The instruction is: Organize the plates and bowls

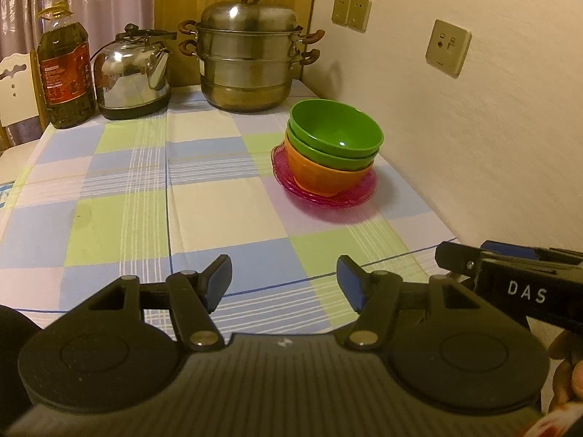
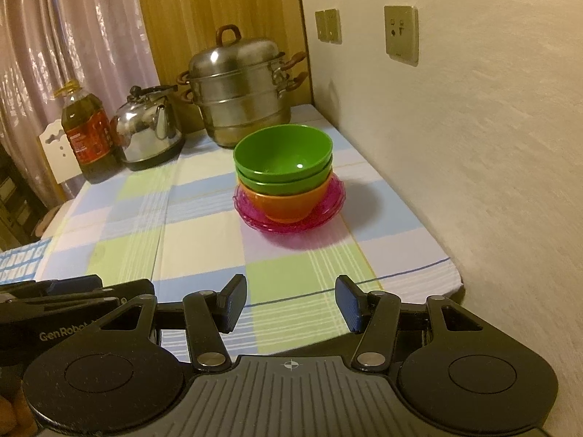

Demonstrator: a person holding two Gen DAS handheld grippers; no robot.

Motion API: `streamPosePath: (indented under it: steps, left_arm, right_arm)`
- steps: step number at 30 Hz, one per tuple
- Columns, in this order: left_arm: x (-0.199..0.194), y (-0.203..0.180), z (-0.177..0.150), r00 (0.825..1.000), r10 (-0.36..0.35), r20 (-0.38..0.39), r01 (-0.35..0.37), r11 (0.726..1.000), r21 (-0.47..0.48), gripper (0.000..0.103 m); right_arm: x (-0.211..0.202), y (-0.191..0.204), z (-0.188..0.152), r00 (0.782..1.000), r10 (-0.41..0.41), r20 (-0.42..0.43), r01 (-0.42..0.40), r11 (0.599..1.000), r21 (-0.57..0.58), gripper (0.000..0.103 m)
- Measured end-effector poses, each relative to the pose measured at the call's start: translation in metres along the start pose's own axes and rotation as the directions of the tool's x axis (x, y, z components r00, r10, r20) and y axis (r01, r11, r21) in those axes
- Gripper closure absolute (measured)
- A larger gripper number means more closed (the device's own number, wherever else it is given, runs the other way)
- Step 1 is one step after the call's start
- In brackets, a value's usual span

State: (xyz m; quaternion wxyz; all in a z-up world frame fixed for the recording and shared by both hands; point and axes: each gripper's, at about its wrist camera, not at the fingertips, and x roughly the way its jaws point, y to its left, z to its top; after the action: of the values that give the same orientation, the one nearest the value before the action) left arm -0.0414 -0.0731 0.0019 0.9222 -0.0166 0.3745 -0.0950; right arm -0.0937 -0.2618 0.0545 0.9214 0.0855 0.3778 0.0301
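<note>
Two green bowls (image 1: pixel 337 134) (image 2: pixel 283 160) sit nested in an orange bowl (image 1: pixel 326 176) (image 2: pixel 291 202), and the stack stands on pink see-through plates (image 1: pixel 359 191) (image 2: pixel 333 196) near the wall on the checked tablecloth. My left gripper (image 1: pixel 284 282) hangs open over the table's near edge, well short of the stack, with nothing between its fingers. My right gripper (image 2: pixel 289 302) is also open and empty, facing the stack from the near edge. Each gripper shows at the side of the other's view: the right one (image 1: pixel 510 276), the left one (image 2: pixel 58 298).
At the back of the table (image 1: pixel 204 200) stand a steel steamer pot (image 1: pixel 247 51) (image 2: pixel 242 91), a steel kettle (image 1: pixel 133 73) (image 2: pixel 149 127) and an oil bottle (image 1: pixel 65 69) (image 2: pixel 87 131). The wall (image 1: pixel 473 145) with sockets runs along the right side. A white chair back (image 1: pixel 16 87) stands at the left.
</note>
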Motion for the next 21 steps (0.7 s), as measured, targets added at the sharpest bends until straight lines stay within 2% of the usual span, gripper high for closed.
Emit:
streamPosePath:
  steps: [21]
  left_arm:
    - [0.0049,-0.0038,-0.0046,1.000,0.014,-0.002,-0.014,1.000,0.007,0.042]
  right_arm:
    - [0.0065,-0.0027,-0.0079,1.000,0.007,-0.023,-0.007,1.000,-0.003,0.049]
